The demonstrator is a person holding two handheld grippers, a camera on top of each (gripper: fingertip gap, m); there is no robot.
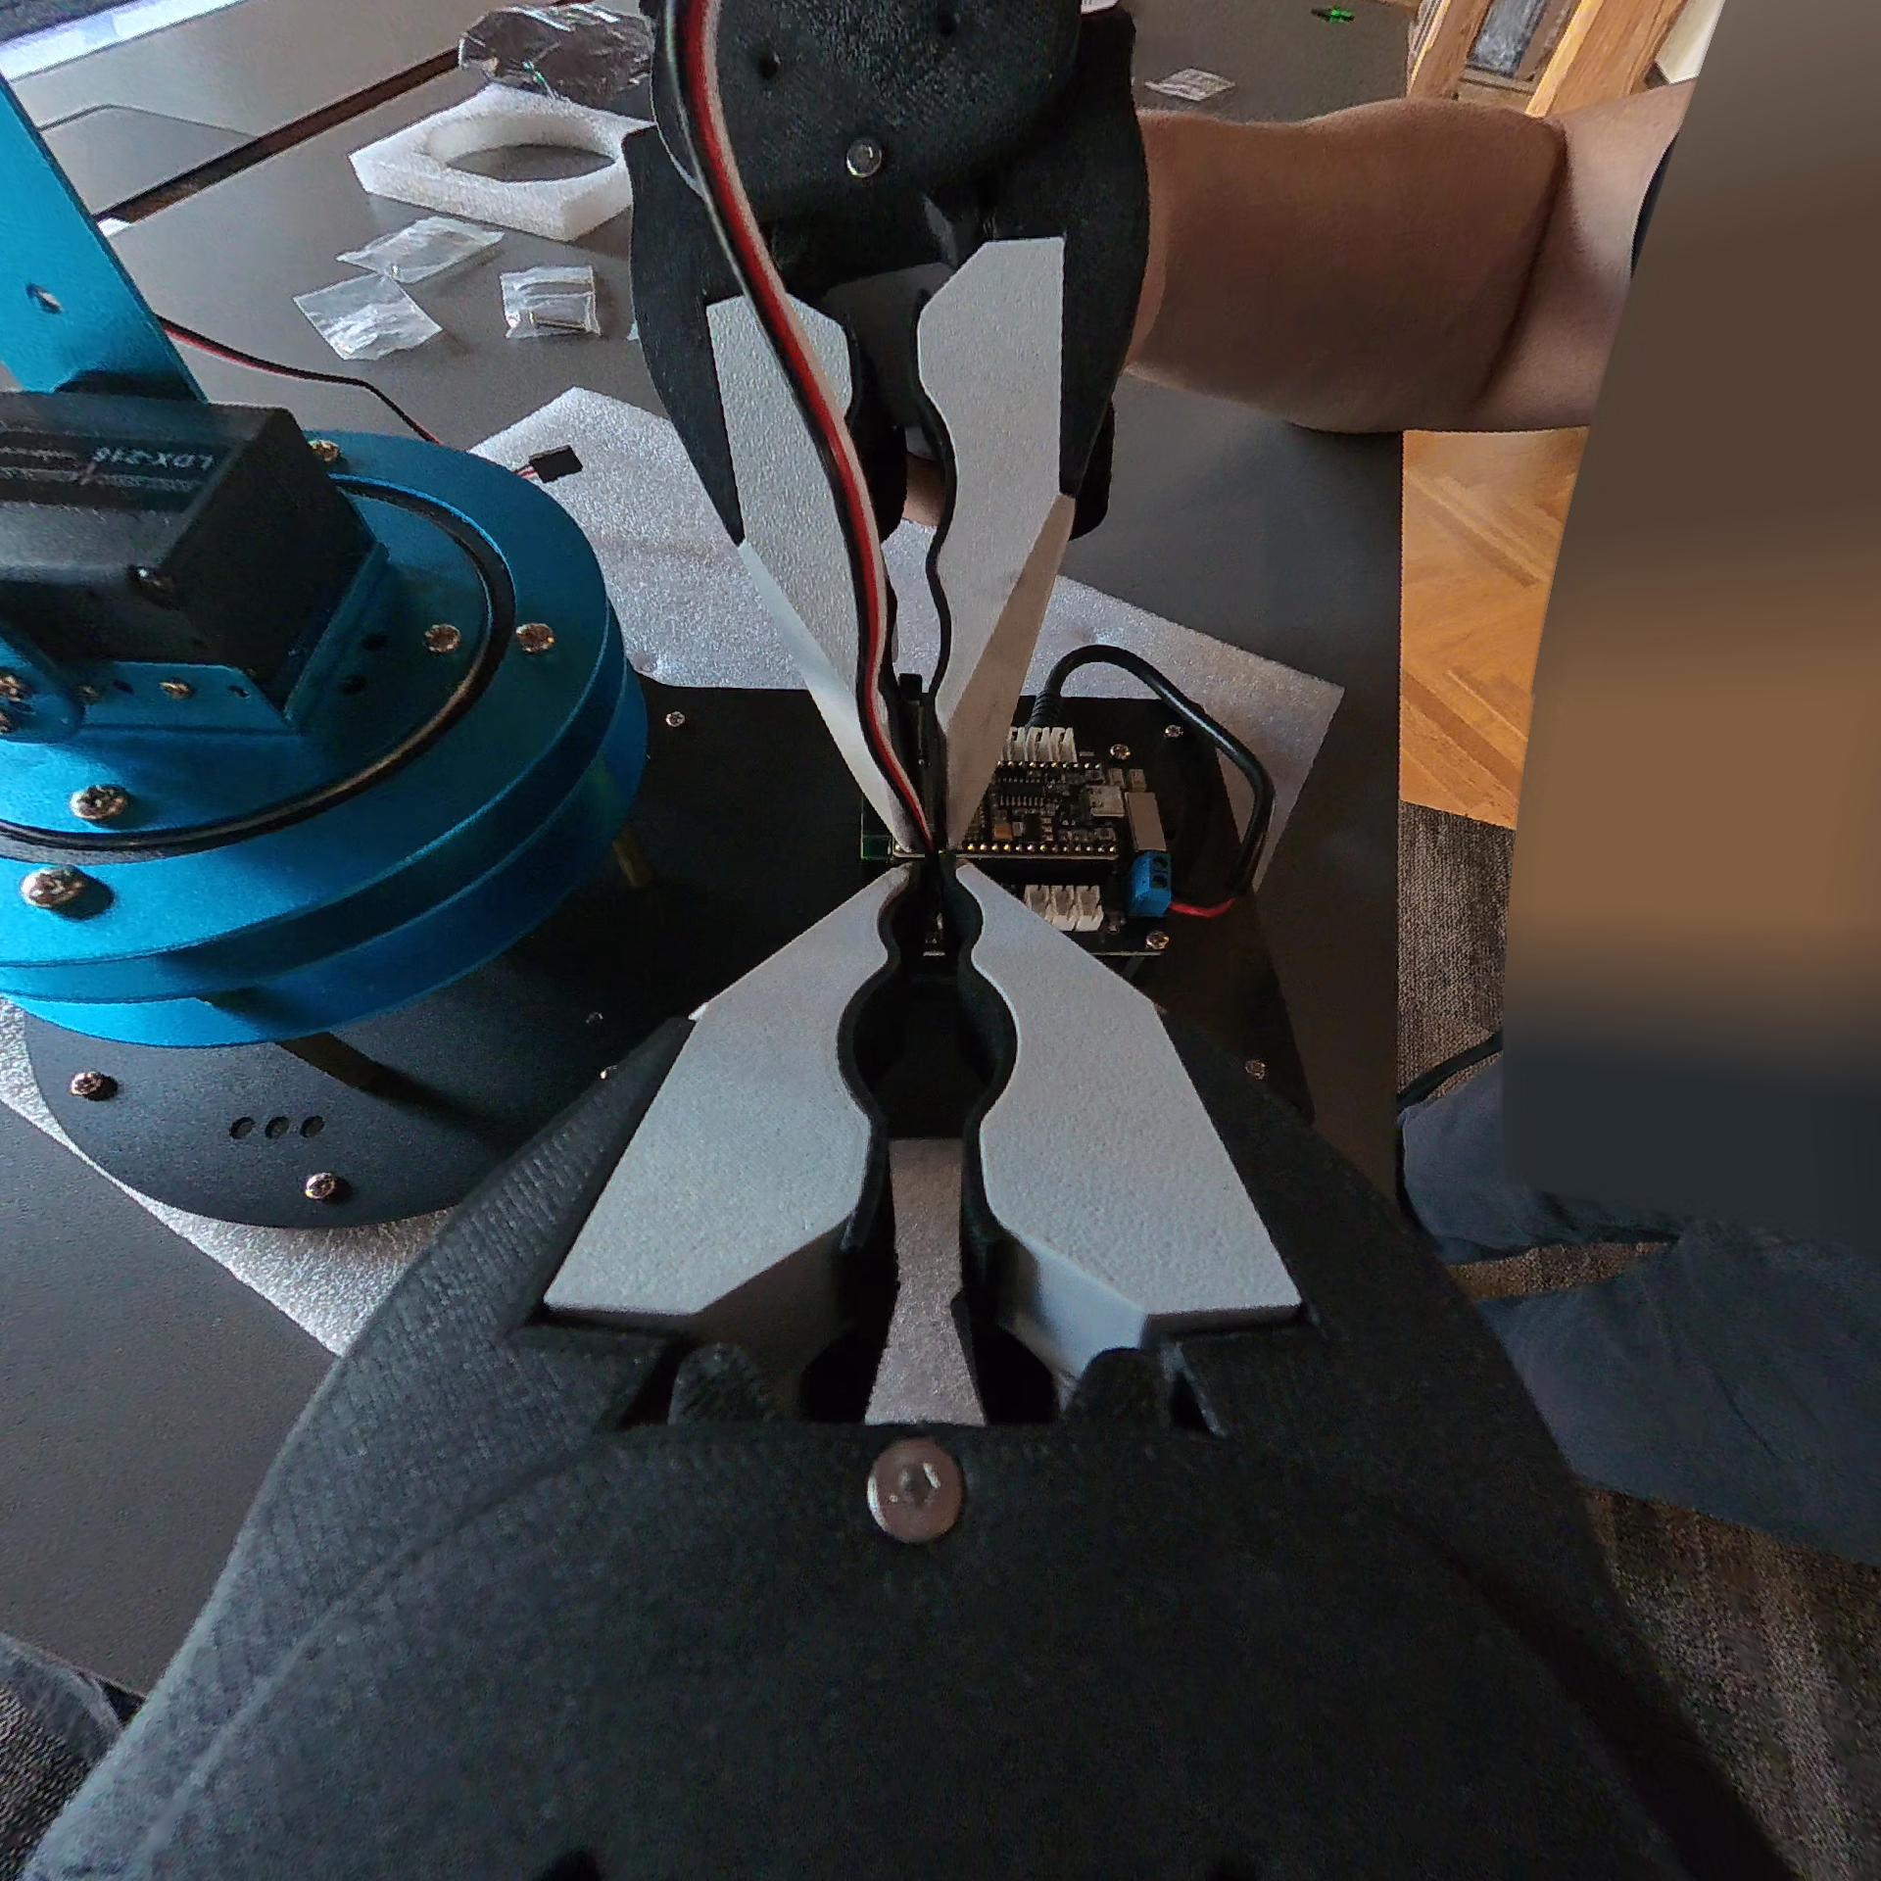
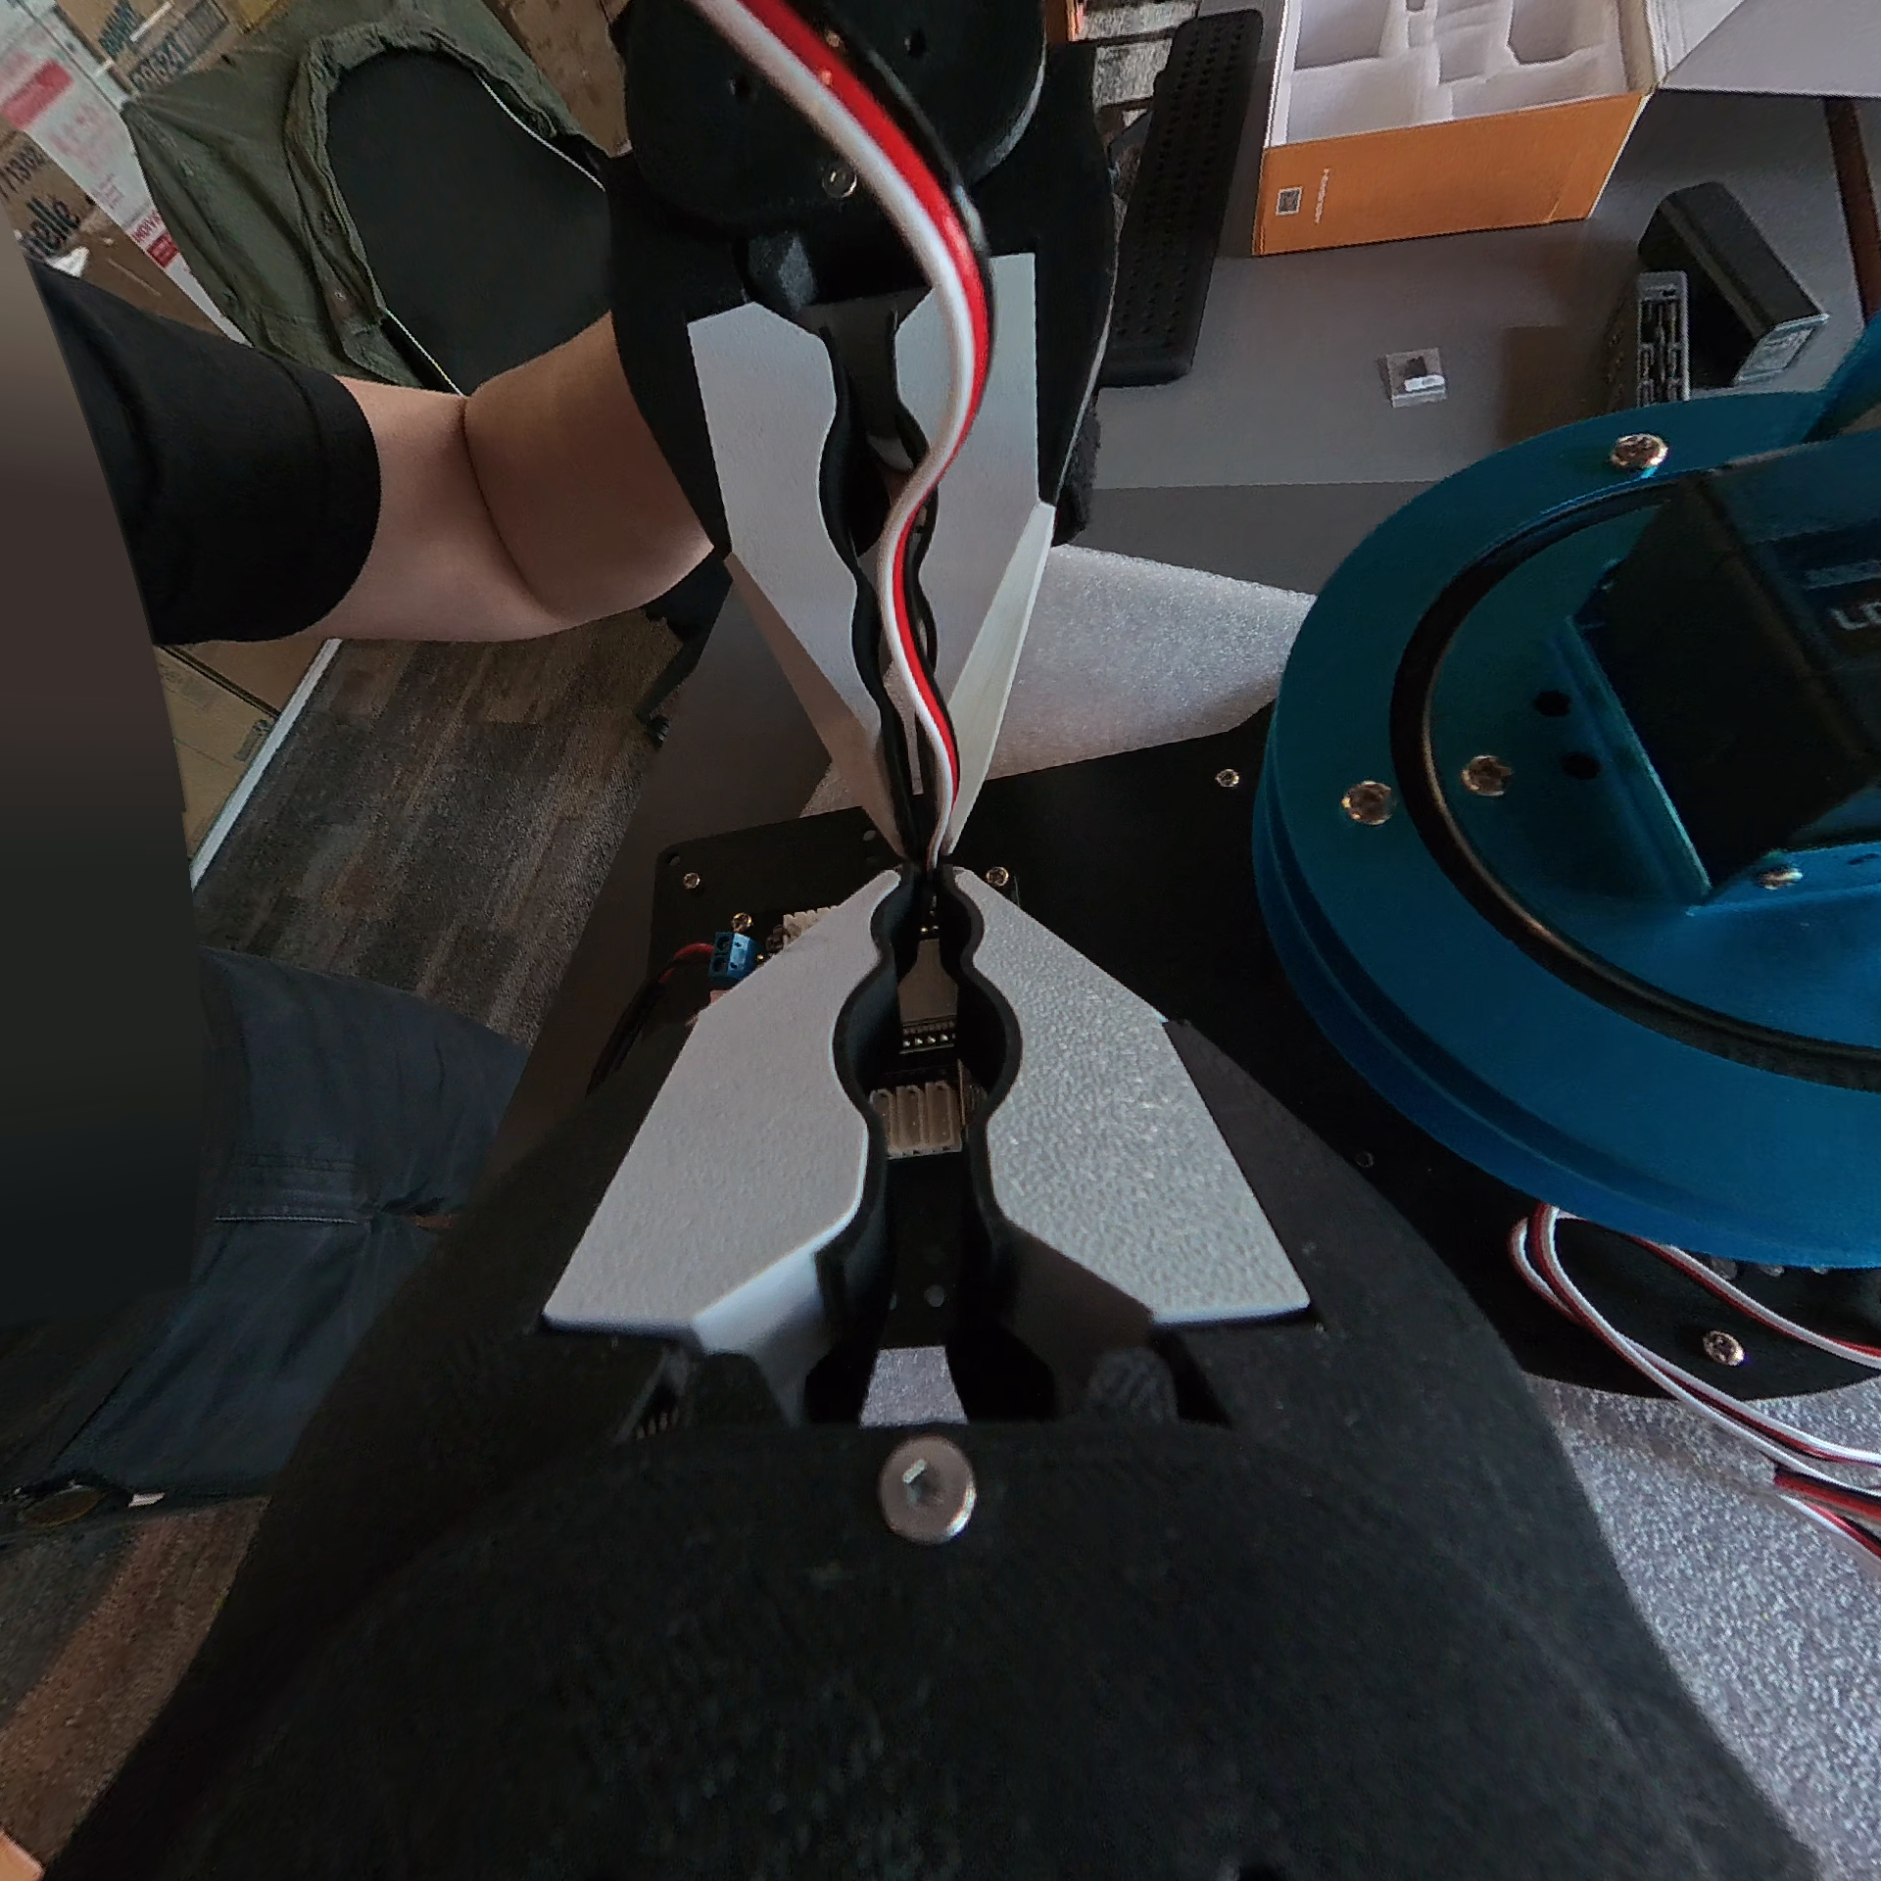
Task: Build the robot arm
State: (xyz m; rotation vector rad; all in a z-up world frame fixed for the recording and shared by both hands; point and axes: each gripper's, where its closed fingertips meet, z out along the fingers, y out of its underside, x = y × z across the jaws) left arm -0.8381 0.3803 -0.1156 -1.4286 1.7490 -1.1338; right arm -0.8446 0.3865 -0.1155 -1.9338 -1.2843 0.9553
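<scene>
servo cable (image 1: 814, 407), black-red-white ribbon, pinched between two grippers tip to tip above a circuit board (image 1: 1059, 824).

left gripper (image 1: 931, 880) clenched on the cable's lower end; right gripper (image 2: 931, 877) likewise clenched on the cable, meeting it from the opposite side. board sits on a black base plate (image 1: 753, 814) over white foam sheet (image 1: 651, 539); blue turntable base (image 1: 305, 774) with black servo (image 1: 183, 509) just beside. gripper bodies hide most of the board. small plastic bags (image 1: 448, 295) and a foam ring (image 1: 509, 168) lie well apart.
</scene>
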